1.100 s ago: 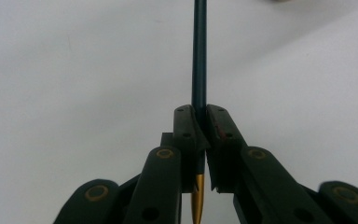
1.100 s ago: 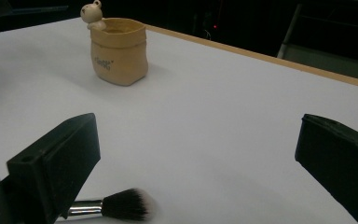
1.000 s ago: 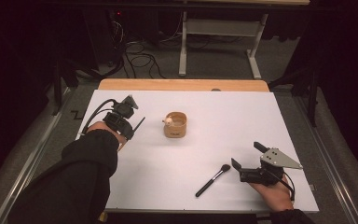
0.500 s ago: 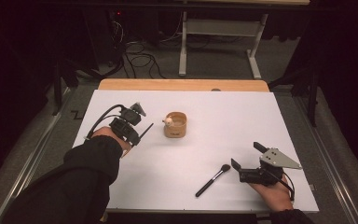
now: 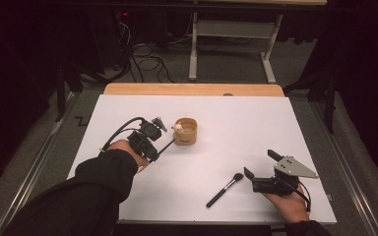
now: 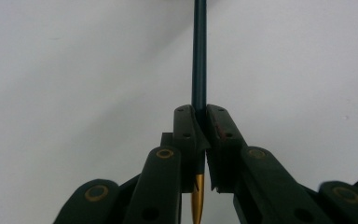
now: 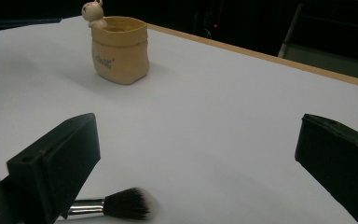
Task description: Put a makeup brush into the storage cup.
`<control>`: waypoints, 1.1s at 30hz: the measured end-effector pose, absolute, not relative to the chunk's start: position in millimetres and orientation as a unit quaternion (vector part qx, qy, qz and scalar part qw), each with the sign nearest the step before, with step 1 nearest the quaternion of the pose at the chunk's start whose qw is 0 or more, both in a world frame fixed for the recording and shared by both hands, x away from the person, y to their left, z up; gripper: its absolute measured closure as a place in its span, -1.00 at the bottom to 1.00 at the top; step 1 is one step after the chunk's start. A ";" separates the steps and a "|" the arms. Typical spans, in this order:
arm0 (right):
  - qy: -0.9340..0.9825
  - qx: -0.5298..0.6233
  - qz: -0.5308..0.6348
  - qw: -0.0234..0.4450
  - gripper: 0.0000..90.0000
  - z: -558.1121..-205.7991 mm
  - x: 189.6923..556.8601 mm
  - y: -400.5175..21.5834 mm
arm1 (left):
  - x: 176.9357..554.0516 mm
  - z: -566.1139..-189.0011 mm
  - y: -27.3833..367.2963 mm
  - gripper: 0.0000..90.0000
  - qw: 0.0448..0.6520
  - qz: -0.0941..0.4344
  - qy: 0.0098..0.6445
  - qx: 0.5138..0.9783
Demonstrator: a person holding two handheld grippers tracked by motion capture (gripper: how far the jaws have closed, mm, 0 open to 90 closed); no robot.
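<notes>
My left gripper (image 5: 151, 150) (image 6: 199, 112) is shut on a thin dark teal stick (image 5: 166, 145) (image 6: 199, 56) with a gold end. In the high view the stick's far end points at a small tan cup (image 5: 186, 131) (image 7: 120, 49) and nearly reaches it. A little bear figure (image 7: 93, 11) sits on the cup's rim. My right gripper (image 5: 259, 163) (image 7: 198, 135) rests open at the near right of the table. A black-handled makeup brush (image 5: 225, 189) lies just left of it, its bristles (image 7: 128, 204) beside the left jaw.
The white tabletop (image 5: 236, 123) has a wooden strip (image 5: 192, 89) along its far edge. Behind it stand a metal table frame (image 5: 229, 39) and cables (image 5: 145, 56) on the dark floor.
My left hand has carried the stick to the right, close to the cup. The right gripper and the brush have stayed put.
</notes>
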State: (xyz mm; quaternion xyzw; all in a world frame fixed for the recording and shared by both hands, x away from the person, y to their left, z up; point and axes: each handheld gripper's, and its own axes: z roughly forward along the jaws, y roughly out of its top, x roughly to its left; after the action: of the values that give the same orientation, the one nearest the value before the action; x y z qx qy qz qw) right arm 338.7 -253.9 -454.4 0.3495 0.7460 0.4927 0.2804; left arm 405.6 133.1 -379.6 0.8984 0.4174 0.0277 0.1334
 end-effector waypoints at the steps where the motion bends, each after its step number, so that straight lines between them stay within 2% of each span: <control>1: 0.746 0.349 0.493 0.280 -0.99 -454.4 338.7 -253.9 | 405.6 -379.6 133.1 0.85 0.133 0.028 0.417 0.898; 18: 0.746 0.348 0.493 0.281 -0.99 -454.5 338.4 -253.6 | 390.3 -379.6 104.7 0.85 0.148 0.017 0.332 0.932; 33: 0.751 0.346 0.490 0.277 -0.97 -454.7 338.6 -253.0 | 372.2 -392.7 74.4 0.85 0.111 0.010 0.245 0.963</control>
State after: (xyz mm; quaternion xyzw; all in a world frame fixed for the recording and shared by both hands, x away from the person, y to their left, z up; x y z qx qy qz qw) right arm 338.6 -253.0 -454.7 0.3463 0.7505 0.4901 0.2766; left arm 372.2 74.4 -392.7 0.9630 0.2454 0.0100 0.1106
